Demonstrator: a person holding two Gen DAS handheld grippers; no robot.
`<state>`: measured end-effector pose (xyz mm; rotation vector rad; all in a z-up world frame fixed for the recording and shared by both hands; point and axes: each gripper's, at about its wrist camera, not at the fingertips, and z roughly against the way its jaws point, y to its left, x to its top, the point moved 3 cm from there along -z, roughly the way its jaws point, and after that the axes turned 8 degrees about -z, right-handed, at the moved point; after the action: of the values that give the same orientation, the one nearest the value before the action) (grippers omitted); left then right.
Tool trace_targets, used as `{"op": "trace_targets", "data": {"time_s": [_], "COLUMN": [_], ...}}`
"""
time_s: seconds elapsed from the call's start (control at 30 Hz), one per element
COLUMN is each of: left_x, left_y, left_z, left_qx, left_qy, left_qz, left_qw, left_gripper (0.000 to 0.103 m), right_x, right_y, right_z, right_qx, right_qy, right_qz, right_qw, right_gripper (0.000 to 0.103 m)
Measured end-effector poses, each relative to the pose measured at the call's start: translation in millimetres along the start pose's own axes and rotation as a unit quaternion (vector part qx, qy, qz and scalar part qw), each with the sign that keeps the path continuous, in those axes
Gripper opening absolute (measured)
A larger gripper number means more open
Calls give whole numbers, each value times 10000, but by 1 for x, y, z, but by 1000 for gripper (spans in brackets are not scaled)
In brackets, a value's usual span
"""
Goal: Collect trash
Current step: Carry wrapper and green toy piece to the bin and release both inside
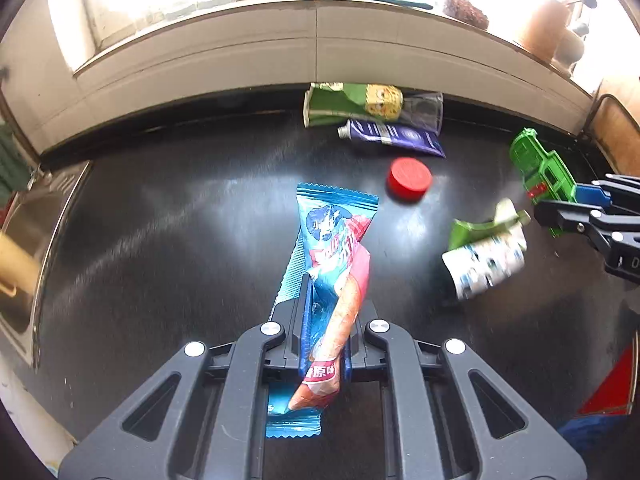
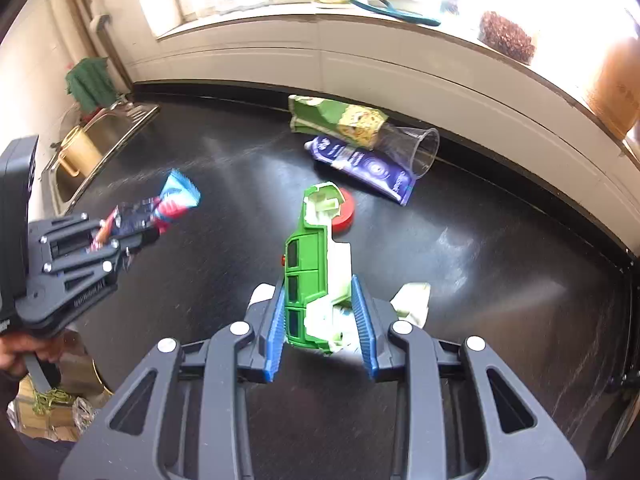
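Left gripper: blue pads clenched on a blue-and-pink snack wrapper, which stands up between them above the dark countertop. Right gripper: blue ribbed pads grasping the rear of a green toy truck, its nose pointing toward the counter's far edge.

Beyond the fingers, a crumpled green-and-white carton lies near the counter's right side, just beside the right gripper as the left wrist view shows it. A red cap sits mid-counter. Along the far edge, against the white wall, lie a green snack box, a clear plastic cup at its right end, and a purple tube just in front. A steel sink occupies the counter's left end. A hand holds the left gripper's handle.
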<state>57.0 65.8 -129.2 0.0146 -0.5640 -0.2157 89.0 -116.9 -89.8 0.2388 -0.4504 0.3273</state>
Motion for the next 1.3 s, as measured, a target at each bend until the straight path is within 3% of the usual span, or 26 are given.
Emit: {"op": "trace_targets", "data": {"time_s": [0.2,0.43,0.67,0.83,1.0,1.17,1.3], "left_x": [-32,-54,-110,-184,-280,-367,-423], "left_y": [-8,7,51,90,123,145,160], "left_z": [23,52,89,121,147,155,134], "left_qx": [118,444,1034,1611,2034,2231,2120], "left_qy": [-10,-221,-243,-28,373,690,825], "left_qz": [187,553,1441,2336,3377,4150,4573], "left_qw": [9998,9972,9838,9589,9183,8793,8597], "left_gripper": [11,11,11,11,11,11,11], "right_x": [-31,-31,-32,-57,-110,-170,-209], "right_y": [17,50,132,217,318,403,449], "right_z": [8,9,0,-13,-22,-37,-76], "right_qx": [118,338,908,1518,2221,2711,2742], "right_qy": [85,25,149,516,1002,1474,1955], "right_qz": [59,421,1289,2106,3013,3663,3810], "right_qw": [9999,9985,9874,9643,9219,8779,8611], "right_gripper": [32,32,32,32,32,32,32]}}
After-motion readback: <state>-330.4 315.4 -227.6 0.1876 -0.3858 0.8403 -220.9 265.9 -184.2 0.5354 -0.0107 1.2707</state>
